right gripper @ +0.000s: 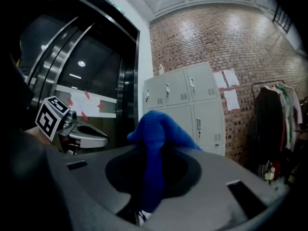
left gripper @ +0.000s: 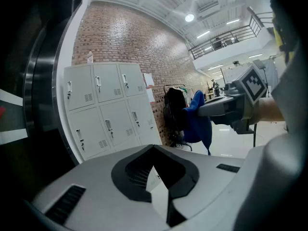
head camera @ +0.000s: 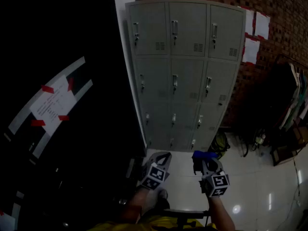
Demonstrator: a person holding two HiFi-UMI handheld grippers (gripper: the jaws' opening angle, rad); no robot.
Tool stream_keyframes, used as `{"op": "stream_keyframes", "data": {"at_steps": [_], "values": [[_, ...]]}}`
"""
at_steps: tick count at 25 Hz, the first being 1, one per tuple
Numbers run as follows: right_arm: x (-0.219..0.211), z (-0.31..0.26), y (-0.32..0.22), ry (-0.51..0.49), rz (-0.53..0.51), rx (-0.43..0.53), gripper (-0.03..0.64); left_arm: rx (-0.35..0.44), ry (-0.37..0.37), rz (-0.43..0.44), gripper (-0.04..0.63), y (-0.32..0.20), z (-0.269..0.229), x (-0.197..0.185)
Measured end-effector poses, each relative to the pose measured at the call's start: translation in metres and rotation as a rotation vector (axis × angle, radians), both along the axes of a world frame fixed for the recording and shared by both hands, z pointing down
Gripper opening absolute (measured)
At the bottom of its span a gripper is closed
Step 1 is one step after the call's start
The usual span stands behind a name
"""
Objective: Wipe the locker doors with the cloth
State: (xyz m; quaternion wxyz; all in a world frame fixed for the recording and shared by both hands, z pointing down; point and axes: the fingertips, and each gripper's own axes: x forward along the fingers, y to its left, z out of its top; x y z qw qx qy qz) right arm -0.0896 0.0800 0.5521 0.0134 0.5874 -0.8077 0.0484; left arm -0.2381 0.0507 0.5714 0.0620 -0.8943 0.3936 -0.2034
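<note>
From where I stood, the whole job hung on one thing: the lockers [head camera: 185, 71] stood straight ahead of the person, and the cloth [head camera: 203, 154] was well short of them. The right tool [head camera: 206, 163] was clenched on that blue cloth. A bunch of it stuck out past the tips and pointed at the doors, and the rest trailed down between the jaws. The left tool [head camera: 162, 156] was level with it and just beside it, closed up on nothing, with only a sliver of light showing between its pads. Neither tool was clearly nearer the cabinet than the other, but the right one carried the cloth and sat roughly below the seam between the middle and right columns. The grey doors faced the person squarely, upright, three columns across and stacked in rows. Each had a handle near its left edge. The top row rose well above the height of both tools. As I judged it, the next move called for the right arm to go forward and up, so that the cloth met a door face flat and could then sweep across it. The brick wall [head camera: 274, 4] and the clothes rack [head camera: 293, 95] on the right lay clear of that path.
</note>
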Motion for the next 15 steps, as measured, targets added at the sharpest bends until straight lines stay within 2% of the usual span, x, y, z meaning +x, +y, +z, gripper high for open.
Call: {"op": "stream_keyframes", "data": {"at_steps": [3, 6, 11, 15], "values": [[0.002, -0.014, -0.077, -0.010, 0.025, 0.008, 0.067, 0.017, -0.013, 0.008, 0.003, -0.083, -0.014, 0.000], [0.020, -0.034, -0.133, 0.002, 0.073, 0.024, 0.067, 0.049, -0.028, 0.074, 0.003, -0.151, -0.036, 0.022], [0.086, -0.043, -0.197, -0.002, 0.223, 0.025, 0.067, 0.066, -0.046, 0.225, 0.003, -0.237, -0.053, 0.101], [0.147, -0.040, -0.217, -0.008, 0.297, 0.016, 0.067, 0.072, -0.035, 0.338, 0.003, -0.263, -0.054, 0.177]]}}
